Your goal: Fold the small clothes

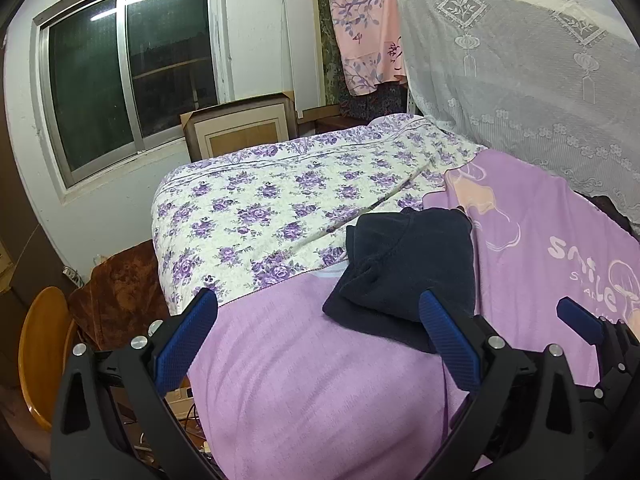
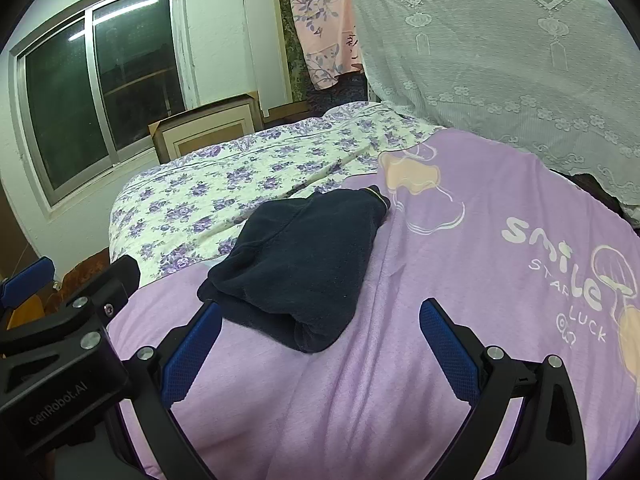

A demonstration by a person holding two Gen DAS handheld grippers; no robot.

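Observation:
A small dark navy garment (image 1: 404,268) lies folded into a compact bundle on the purple blanket (image 1: 312,380) on the bed. It also shows in the right wrist view (image 2: 296,264). My left gripper (image 1: 320,312) is open and empty, just short of the garment's near edge, its right finger overlapping the bundle. My right gripper (image 2: 320,320) is open and empty, with the garment's near corner between its blue pads. The right gripper's finger (image 1: 580,324) shows at the right of the left wrist view. The left gripper's body (image 2: 60,344) shows at lower left of the right wrist view.
A white quilt with purple flowers (image 1: 280,208) covers the far half of the bed. A lace curtain (image 1: 520,80) hangs on the right. A window (image 1: 128,72), a framed board (image 1: 240,128), a brown blanket (image 1: 120,304) and a wooden chair (image 1: 44,348) lie left of the bed.

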